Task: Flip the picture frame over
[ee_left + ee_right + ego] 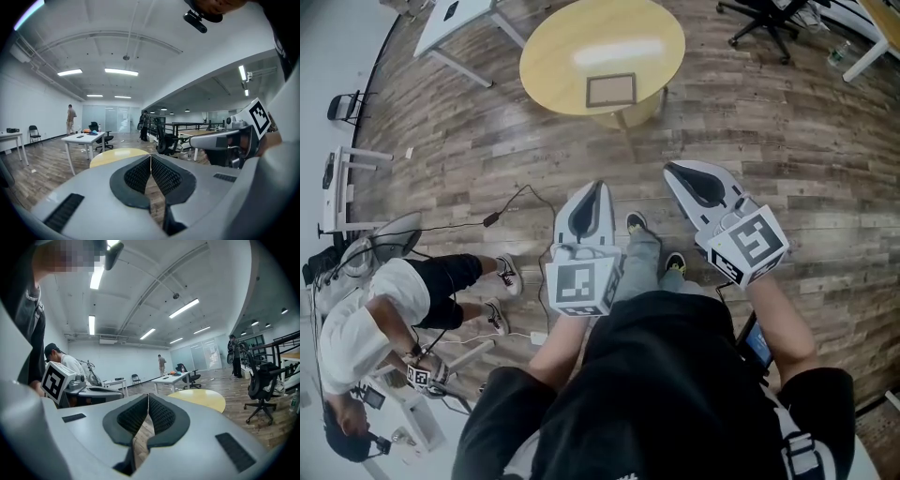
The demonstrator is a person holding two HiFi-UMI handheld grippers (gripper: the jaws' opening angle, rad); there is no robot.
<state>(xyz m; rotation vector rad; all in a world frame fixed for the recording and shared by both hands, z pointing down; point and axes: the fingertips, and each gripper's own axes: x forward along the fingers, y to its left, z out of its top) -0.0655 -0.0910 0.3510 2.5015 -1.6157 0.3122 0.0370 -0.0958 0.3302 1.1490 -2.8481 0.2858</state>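
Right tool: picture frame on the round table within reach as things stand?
Probably not. The picture frame lies on the yellow table, across the wood floor from the right tool, which is shut and empty. Nothing blocks the way; the tool just needs bringing closer.

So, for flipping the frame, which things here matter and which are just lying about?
Job in hand:
- picture frame
- round yellow table it lies on
- left gripper and right gripper, both shut and empty

Lying about:
- white desk
- office chair
- seated person
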